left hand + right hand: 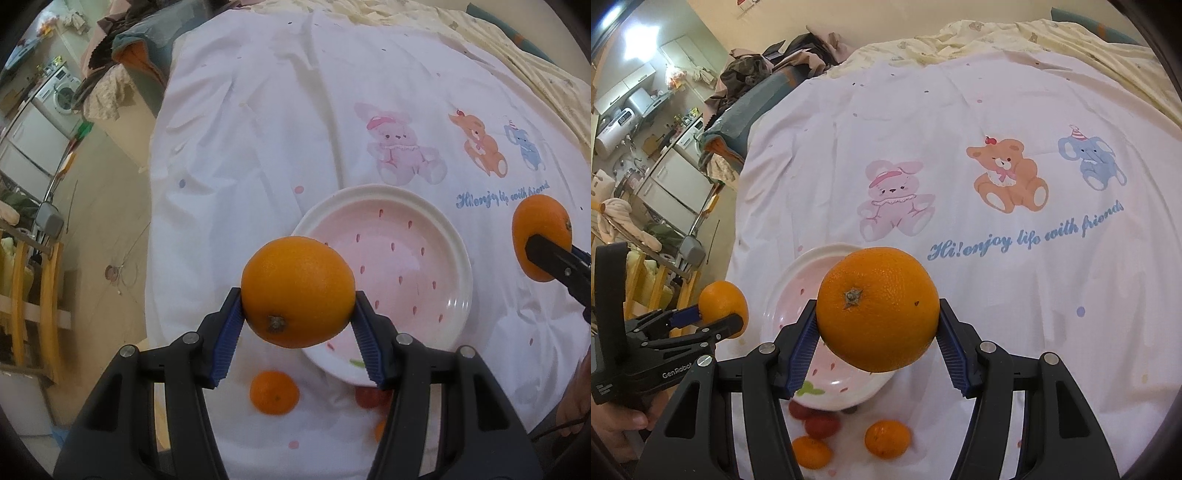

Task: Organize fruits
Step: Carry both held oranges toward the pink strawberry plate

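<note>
My left gripper (297, 314) is shut on a large orange (297, 291), held above the near left rim of a pink strawberry-print plate (402, 266). My right gripper (877, 332) is shut on another large orange (878, 308), held above the plate's right side (783, 291). Each gripper shows in the other's view: the right one with its orange (541, 236), the left one with its orange (723, 308). On the cloth near the plate lie small mandarins (887, 438) (811, 452) (274, 392) and small red fruits (820, 424).
The plate lies on a white cartoon-print cloth (960, 110) spread over a bed. The cloth's left edge drops to the floor (110, 229). A wooden chair (33, 295) and kitchen appliances (55, 96) stand at the left. A cream blanket (1052, 37) lies at the back.
</note>
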Demonstrator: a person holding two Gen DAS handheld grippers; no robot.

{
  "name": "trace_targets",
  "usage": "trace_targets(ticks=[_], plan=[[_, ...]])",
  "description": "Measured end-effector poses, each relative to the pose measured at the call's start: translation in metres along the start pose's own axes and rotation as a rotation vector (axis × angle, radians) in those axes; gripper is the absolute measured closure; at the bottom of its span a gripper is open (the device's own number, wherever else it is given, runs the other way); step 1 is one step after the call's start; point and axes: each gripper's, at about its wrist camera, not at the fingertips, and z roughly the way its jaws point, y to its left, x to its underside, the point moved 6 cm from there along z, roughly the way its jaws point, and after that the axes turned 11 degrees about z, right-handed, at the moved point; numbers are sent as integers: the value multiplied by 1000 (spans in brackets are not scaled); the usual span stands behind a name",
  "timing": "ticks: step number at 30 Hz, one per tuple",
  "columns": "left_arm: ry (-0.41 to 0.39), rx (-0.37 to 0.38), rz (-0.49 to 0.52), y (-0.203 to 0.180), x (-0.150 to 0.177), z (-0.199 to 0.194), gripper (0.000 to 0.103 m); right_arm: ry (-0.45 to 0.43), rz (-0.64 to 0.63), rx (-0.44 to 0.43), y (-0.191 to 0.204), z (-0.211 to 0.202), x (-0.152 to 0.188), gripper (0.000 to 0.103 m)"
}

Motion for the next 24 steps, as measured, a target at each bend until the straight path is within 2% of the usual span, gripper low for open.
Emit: trace_targets(ticks=[10, 21, 24], plan=[[2, 10, 21, 2, -7, 22, 49, 49, -59, 34, 8, 42, -7, 40], [11, 28, -9, 14, -3, 28, 49, 127, -165, 74, 27, 95, 4, 40], [19, 39, -21, 16, -4, 30, 49, 146, -160, 67, 26, 104, 5, 40]])
